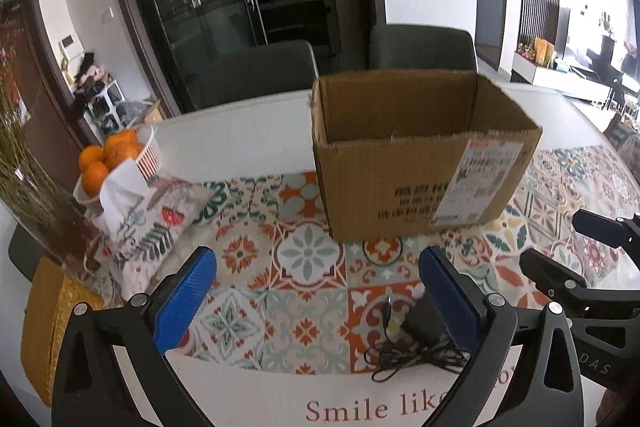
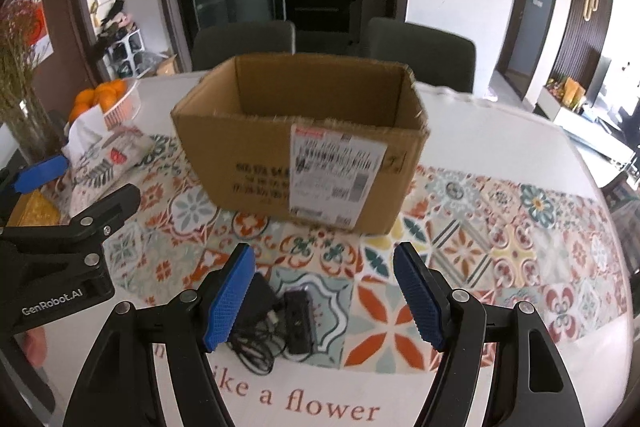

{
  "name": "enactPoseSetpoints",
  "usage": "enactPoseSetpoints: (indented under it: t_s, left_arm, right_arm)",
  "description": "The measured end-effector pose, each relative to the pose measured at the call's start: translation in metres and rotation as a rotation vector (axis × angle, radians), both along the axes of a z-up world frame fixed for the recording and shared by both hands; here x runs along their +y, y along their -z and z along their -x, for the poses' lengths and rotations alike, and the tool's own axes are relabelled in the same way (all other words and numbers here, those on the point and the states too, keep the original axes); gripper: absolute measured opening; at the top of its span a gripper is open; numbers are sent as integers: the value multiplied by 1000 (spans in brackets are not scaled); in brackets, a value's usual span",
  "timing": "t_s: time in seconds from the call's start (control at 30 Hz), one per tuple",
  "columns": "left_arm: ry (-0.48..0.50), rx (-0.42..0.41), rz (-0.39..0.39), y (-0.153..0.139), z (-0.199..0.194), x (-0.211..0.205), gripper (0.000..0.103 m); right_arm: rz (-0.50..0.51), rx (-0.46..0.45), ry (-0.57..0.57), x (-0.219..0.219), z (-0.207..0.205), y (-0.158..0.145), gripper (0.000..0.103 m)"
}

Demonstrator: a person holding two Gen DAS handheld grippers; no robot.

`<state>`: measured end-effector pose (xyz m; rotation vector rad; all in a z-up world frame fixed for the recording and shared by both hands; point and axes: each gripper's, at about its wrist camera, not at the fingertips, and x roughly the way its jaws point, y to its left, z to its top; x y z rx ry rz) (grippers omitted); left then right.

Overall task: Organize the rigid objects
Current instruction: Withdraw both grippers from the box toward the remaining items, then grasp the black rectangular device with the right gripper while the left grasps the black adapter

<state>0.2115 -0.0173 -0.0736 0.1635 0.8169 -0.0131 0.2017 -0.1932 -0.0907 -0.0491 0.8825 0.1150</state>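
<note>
Both grippers, left gripper (image 1: 316, 301) and right gripper (image 2: 324, 293), fingers wide, empty. Power adapter (image 2: 256, 301) just before cardboard box (image 2: 304, 143): light, rigid body (cord floppy), so grip the body.

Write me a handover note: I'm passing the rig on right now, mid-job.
Left gripper: open, empty.
Right gripper: open, empty, hovering over the black power adapter with its tangled cable and the small black device beside it.
Both items lie on the patterned mat, in front of the cardboard box, which stands open on top.
Done: nothing visibly packed; the box floor is hidden.
Left: grasp each item, probably for the box.
</note>
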Motion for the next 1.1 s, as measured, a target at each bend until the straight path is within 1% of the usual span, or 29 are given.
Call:
enactPoseSetpoints:
  t_s: [0.23, 0.43, 0.73, 1.1]
  left_arm:
    - [-12, 59, -11, 19, 3, 3, 103]
    - [-19, 117, -24, 39, 3, 2, 103]
    - [-23, 161, -60, 59, -1, -2, 103]
    - [-29, 208, -78, 77, -9, -5, 103]
  right_arm:
    - [-20, 64, -31, 6, 2, 22, 70]
    - [-36, 129, -55, 8, 0, 42, 63]
    - [-54, 217, -71, 7, -5, 73, 58]
    - [-52, 279, -75, 5, -15, 99, 54]
